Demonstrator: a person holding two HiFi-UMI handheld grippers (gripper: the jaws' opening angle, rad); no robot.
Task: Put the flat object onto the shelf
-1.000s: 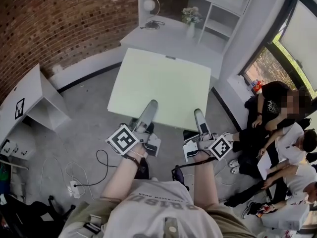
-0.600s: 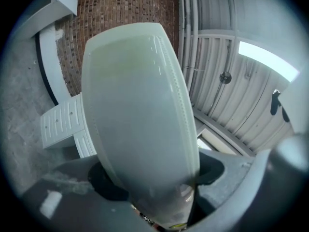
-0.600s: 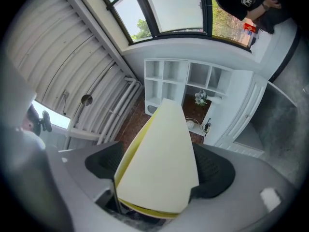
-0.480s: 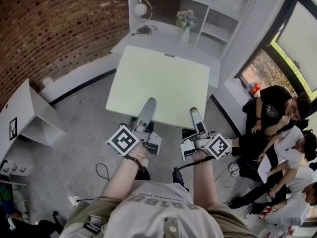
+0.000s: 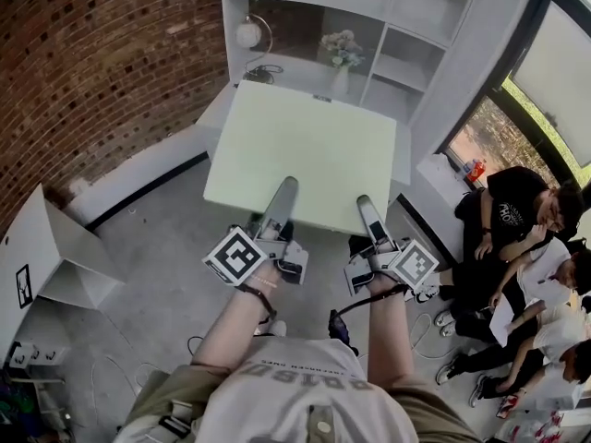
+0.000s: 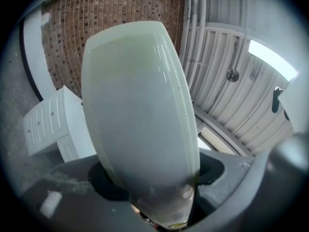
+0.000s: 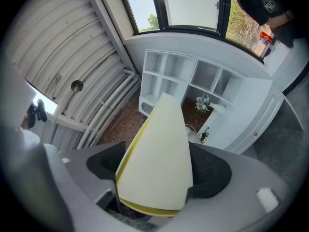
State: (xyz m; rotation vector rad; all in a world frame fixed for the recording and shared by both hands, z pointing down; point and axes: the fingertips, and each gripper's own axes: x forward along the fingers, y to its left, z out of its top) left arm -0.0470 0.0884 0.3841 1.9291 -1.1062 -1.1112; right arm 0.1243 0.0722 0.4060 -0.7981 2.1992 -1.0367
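The flat object is a pale green board (image 5: 309,150), carried level in front of me by its near edge. My left gripper (image 5: 281,197) is shut on that edge at the left, and my right gripper (image 5: 367,210) on it at the right. The right jaws have just been closing a little with the board between them. In the left gripper view the board (image 6: 140,110) fills the middle between the jaws. In the right gripper view the board (image 7: 159,149) points at the white shelf unit (image 7: 193,81). That shelf unit (image 5: 406,21) stands beyond the board's far edge.
On the shelf unit's lower surface are a round lamp (image 5: 247,35), a cable and a vase of flowers (image 5: 340,52). Seated people (image 5: 531,238) are at the right by the window. A white cabinet (image 5: 46,247) stands at the left under the brick wall (image 5: 102,53).
Both grippers have carried the board forward towards the shelf unit, which now stands closer and lower in the head view. The white cabinet at the left has slid back.
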